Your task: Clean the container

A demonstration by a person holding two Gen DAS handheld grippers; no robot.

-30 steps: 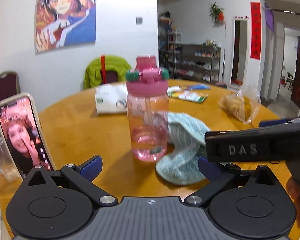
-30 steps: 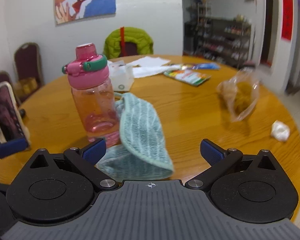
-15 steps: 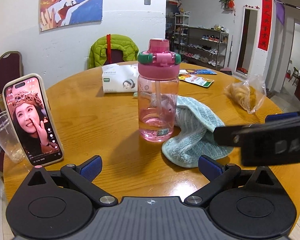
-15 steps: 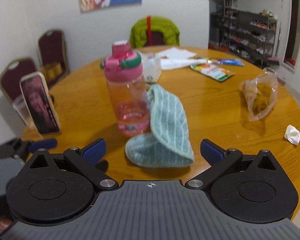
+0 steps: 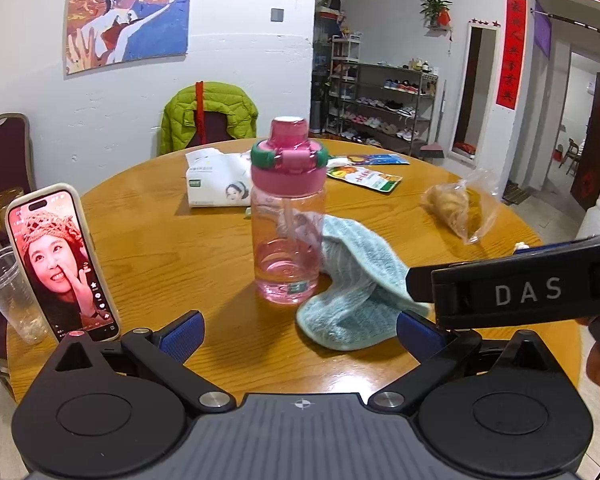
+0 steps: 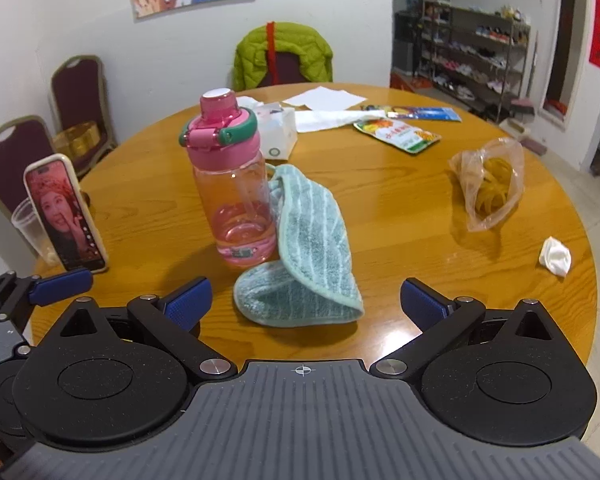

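Note:
A clear pink water bottle (image 5: 287, 232) with a pink lid and green handle stands upright on the round wooden table (image 5: 160, 256); it also shows in the right wrist view (image 6: 236, 200). A light teal striped cloth (image 5: 352, 292) lies crumpled against its right side, seen too in the right wrist view (image 6: 308, 256). My left gripper (image 5: 298, 334) is open and empty, short of the bottle. My right gripper (image 6: 304, 300) is open and empty, just short of the cloth; its side crosses the left wrist view (image 5: 520, 288).
A phone (image 5: 62, 264) leans on a plastic cup (image 5: 12, 296) at the left. A tissue pack (image 5: 216, 182), snack packet (image 5: 364, 178), plastic bag of food (image 5: 458, 208) and a crumpled tissue (image 6: 556, 256) lie on the table. Chairs stand behind.
Both grippers have drawn back and risen from the bottle and cloth. The right gripper now looks down from higher up. The bottle and cloth have not moved.

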